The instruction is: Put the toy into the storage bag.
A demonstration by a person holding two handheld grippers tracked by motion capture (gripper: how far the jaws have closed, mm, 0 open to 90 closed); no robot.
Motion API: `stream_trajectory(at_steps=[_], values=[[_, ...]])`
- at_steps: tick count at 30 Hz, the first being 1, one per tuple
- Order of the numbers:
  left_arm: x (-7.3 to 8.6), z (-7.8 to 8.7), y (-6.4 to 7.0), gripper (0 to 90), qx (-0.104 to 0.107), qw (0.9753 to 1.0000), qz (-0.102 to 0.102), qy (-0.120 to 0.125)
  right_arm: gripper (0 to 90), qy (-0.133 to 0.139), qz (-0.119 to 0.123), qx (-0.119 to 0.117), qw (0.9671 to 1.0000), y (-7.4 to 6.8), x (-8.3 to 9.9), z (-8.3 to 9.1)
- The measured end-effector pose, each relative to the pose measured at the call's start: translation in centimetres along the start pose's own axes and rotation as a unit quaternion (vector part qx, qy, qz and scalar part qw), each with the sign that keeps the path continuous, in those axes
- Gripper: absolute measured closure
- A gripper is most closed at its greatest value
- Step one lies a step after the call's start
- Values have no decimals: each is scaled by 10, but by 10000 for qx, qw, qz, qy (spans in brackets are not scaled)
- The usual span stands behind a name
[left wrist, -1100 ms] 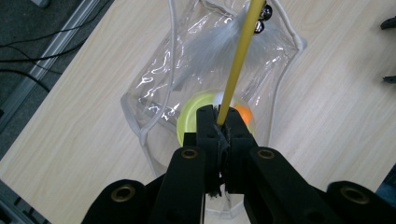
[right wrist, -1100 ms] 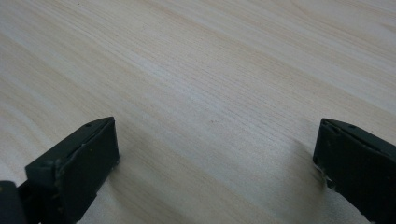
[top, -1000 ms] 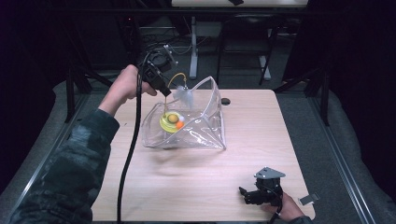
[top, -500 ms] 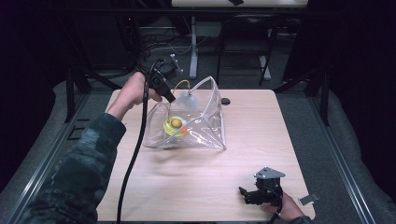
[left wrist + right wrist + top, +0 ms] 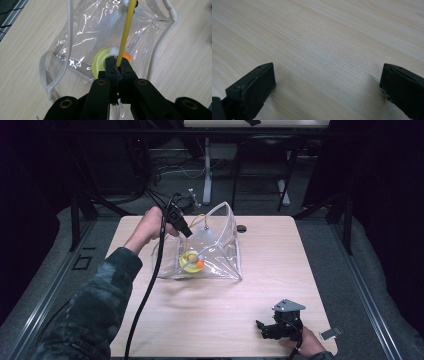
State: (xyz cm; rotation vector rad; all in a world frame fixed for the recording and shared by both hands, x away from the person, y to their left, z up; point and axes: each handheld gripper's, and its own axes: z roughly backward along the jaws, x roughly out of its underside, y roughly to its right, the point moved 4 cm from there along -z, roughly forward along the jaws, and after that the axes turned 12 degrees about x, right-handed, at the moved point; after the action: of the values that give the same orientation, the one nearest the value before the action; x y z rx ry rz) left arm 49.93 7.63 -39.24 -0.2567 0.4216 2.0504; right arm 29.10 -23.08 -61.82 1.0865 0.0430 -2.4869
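Note:
A clear plastic bag (image 5: pixel 220 250) with a white-corded rim lies open in the middle of the wooden table (image 5: pixel 280 270). Inside it rest a yellow round toy (image 5: pixel 189 262) and a small orange ball (image 5: pixel 200 264). My left gripper (image 5: pixel 186 234) hangs over the bag's mouth, shut on a thin yellow stick (image 5: pixel 125 32). The stick runs into the bag past a white fluffy tuft (image 5: pixel 112 18). Below the left gripper (image 5: pixel 117 62) sits the yellow toy (image 5: pixel 100 62). My right gripper (image 5: pixel 264 329) rests low at the table's front right, open over bare wood, as the right gripper (image 5: pixel 327 82) view confirms.
A small dark round hole (image 5: pixel 242 228) sits in the table just behind the bag. A small grey piece (image 5: pixel 331 334) lies near the front right corner. Black frames, cables and table legs stand on the floor beyond the far edge.
My left hand has moved right and toward me, carrying the stick down over the bag's mouth. The bag has shifted slightly. The right gripper has stayed put.

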Motion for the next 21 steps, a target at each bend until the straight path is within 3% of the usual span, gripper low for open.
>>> stream_trajectory(at_steps=[21], values=[[6,-31,-4,877,66,9998,115,-138,0,-1,14,13,10000,0,0,0]])
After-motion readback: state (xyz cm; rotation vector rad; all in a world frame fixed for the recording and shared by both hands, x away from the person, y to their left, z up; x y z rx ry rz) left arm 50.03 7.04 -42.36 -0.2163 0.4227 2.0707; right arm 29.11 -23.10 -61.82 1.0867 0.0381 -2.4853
